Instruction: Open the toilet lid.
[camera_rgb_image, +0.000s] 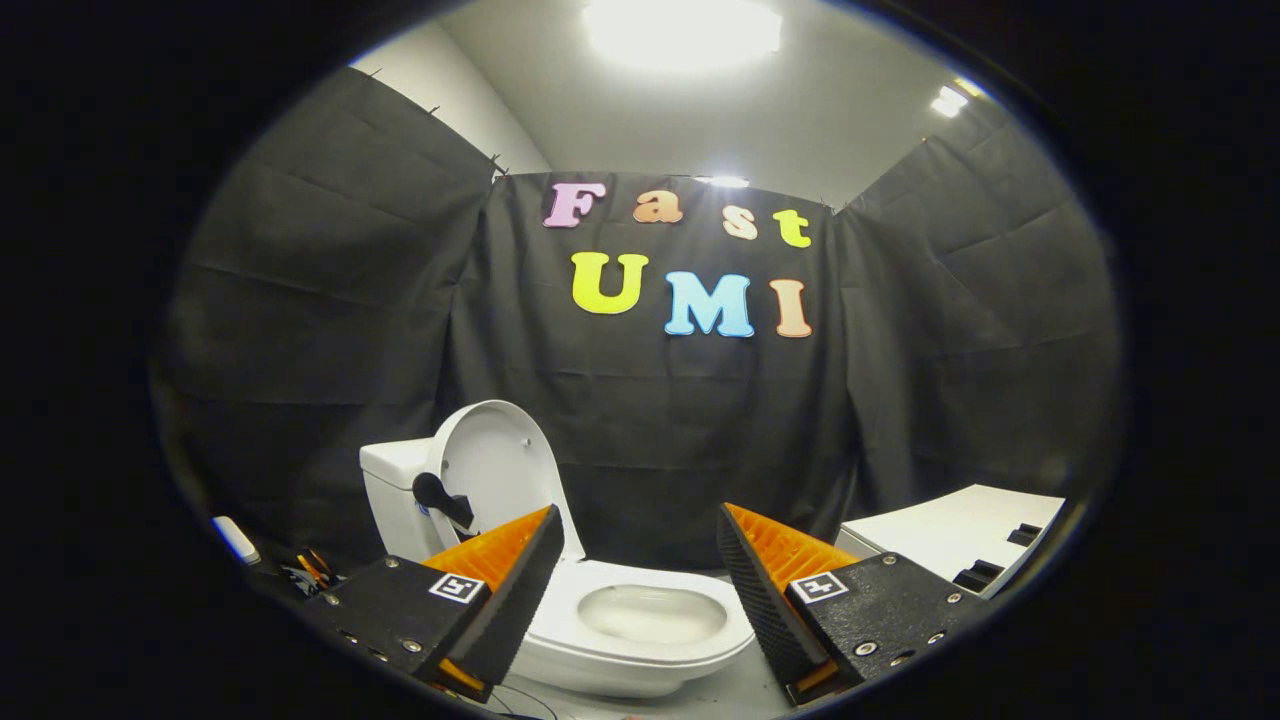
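Two spread fingers of the gripper (640, 570) frame the toilet (640, 640), lid (495, 465) upright, seemingly against the tank (395, 490).

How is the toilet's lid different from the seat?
The white oval plastic toilet lid stands upright against the tank; the white toilet seat lies flat on the bowl. The lid is solid; the seat has an open middle. Both are white and glossy. The hand-held gripper is open, touching neither.
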